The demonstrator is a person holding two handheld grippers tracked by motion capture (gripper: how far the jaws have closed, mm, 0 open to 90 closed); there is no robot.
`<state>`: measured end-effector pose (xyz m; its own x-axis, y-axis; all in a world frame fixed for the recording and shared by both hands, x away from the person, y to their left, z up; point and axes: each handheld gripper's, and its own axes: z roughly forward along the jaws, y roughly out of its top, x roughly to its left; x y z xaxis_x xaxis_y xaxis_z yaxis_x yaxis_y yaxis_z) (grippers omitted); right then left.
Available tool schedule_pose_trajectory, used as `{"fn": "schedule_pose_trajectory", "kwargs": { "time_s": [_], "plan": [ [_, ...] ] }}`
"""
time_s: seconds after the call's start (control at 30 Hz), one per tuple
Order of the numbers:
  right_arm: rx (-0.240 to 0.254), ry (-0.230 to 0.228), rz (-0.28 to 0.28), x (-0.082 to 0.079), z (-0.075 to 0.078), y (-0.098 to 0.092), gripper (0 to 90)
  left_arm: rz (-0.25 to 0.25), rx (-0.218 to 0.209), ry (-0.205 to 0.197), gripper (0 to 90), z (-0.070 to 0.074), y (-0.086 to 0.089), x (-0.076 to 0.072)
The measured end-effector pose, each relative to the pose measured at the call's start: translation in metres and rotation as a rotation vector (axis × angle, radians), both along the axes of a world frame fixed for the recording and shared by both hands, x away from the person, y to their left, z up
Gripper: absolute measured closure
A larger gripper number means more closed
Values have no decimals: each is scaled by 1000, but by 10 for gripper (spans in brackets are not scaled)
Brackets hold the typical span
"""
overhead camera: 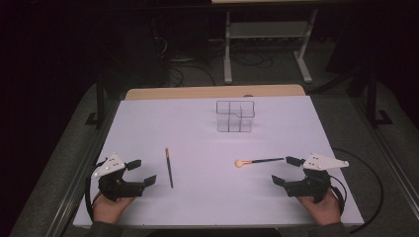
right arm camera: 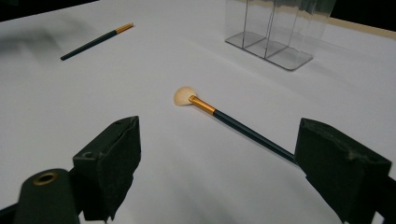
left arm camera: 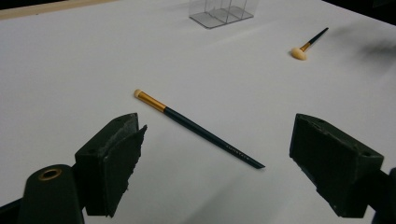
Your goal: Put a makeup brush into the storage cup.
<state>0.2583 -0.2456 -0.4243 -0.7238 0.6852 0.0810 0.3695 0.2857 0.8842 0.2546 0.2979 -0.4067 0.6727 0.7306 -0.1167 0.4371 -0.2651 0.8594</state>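
The left gripper (overhead camera: 145, 171) is resting near the table's (overhead camera: 148, 123) near-left corner with its jaws standing wide and nothing between them; the thin brush (overhead camera: 169, 167) is lying flat just beside it, its dark handle end pointing toward the person, so the handle is probably the part to pinch. In the left gripper view that brush (left arm camera: 198, 129) is lying ahead of the jaws, centred in the gap but apart from both pads. The right gripper (overhead camera: 286, 170) is mirroring this at the near-right, jaws likewise wide and empty, with the round brush (overhead camera: 258, 161) lying crosswise, its handle tip passing close by one jaw and its pale head pointing toward the table's middle. The clear organizer (overhead camera: 235, 116) is standing upright toward the far edge, well apart from both brushes, its compartments open upward, likely as their destination.
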Motion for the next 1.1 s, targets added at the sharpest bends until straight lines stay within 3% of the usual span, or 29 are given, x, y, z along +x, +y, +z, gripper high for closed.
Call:
{"fn": "schedule_pose_trajectory", "kwargs": {
  "time_s": [1.1],
  "plan": [
    [-2,8,-5,-1,-1,-1,137,15,-16,12,159,0,-2,4]
  ]
}}
